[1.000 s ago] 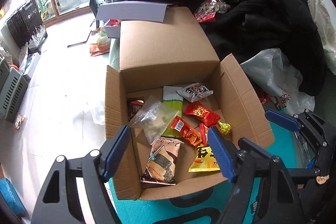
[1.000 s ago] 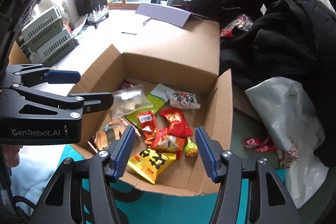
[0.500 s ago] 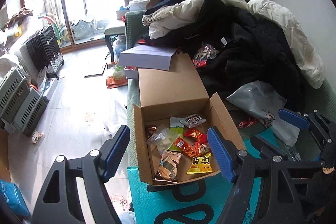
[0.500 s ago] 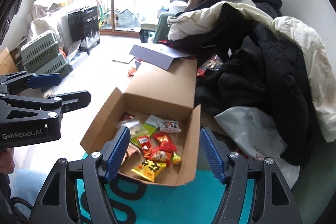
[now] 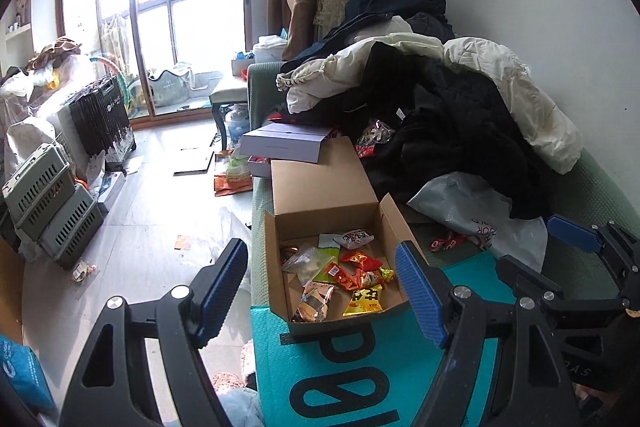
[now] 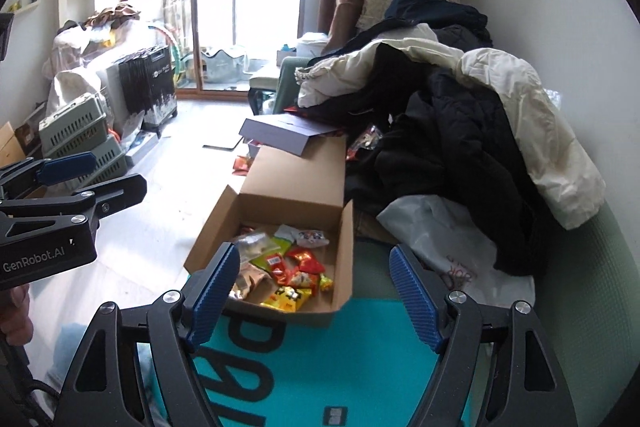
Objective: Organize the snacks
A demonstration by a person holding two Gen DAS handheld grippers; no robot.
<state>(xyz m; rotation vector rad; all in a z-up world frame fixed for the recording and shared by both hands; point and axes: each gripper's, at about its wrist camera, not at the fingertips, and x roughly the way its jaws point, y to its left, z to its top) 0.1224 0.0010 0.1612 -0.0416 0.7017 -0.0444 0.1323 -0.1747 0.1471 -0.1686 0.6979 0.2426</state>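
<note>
On the green sofa [image 5: 592, 187] in front of us sits an open cardboard box [image 5: 324, 187], its front edge resting on a teal padded mailer [image 5: 360, 359] with large black lettering. Inside the box we see the snacks lying loose on the bottom: a yellow packet [image 5: 366, 301] at the front right, a brown and silver packet [image 5: 314, 301] just beside it on the left, a clear bag [image 5: 306, 261] further back on the left, orange and red packets [image 5: 352, 267] in the middle, and a white packet [image 5: 356, 237] near the back wall. The long lid flap stands open behind, reaching toward a flat grey box [image 5: 286, 145].

Our left tongs [image 5: 324, 291] hang above the mailer with their blue pads spread wide, the box showing between them, and they hold nothing. Our right tongs [image 6: 314, 293] are likewise spread wide and empty, hovering over the mailer [image 6: 320, 367] short of the box [image 6: 296, 179]; in the right wrist view the left tongs [image 6: 76, 173] appear off to the left side, well apart from the box.

Beside the box on the right lies a white plastic bag [image 5: 472, 211], and behind it a heap of black and cream coats [image 5: 460, 115] covers the sofa. Over on the floor [image 5: 160, 211] to the left, grey-green crates [image 5: 52, 203] are stacked near a black crate [image 5: 102, 115] by the window.
</note>
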